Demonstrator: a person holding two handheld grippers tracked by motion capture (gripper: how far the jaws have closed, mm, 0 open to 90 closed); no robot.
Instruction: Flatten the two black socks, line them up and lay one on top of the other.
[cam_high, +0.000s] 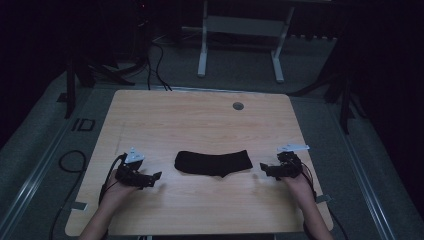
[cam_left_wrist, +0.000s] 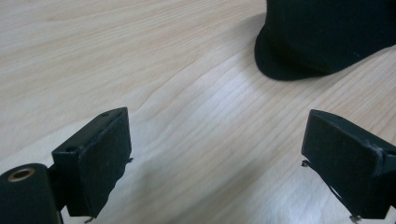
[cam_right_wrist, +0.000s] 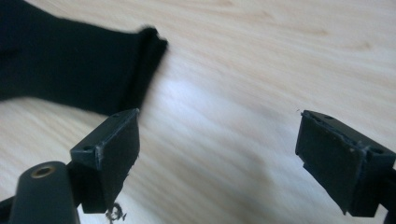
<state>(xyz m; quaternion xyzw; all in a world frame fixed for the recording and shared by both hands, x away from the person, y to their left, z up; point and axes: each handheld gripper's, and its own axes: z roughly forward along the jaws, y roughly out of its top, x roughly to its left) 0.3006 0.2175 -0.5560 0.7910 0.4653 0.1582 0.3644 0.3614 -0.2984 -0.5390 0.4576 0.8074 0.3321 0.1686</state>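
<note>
A black sock (cam_high: 213, 162) lies flat across the middle of the light wooden table (cam_high: 200, 120). My left gripper (cam_high: 156, 177) rests low on the table just left of the sock, jaws wide apart with bare wood between them; the sock's rounded end (cam_left_wrist: 322, 37) lies ahead at the upper right of the left gripper view. My right gripper (cam_high: 263, 170) sits just right of the sock, also open and holding nothing. In the right gripper view the sock's cuff end (cam_right_wrist: 79, 70) lies ahead at the upper left, and the left fingertip (cam_right_wrist: 109, 154) stands close in front of it.
A round grey grommet (cam_high: 238, 106) sits near the table's far edge. Beyond the table stand a white desk frame (cam_high: 240, 40) and dark stands. Cables (cam_high: 70, 162) lie on the floor at the left. Bare wood stretches behind and in front of the sock.
</note>
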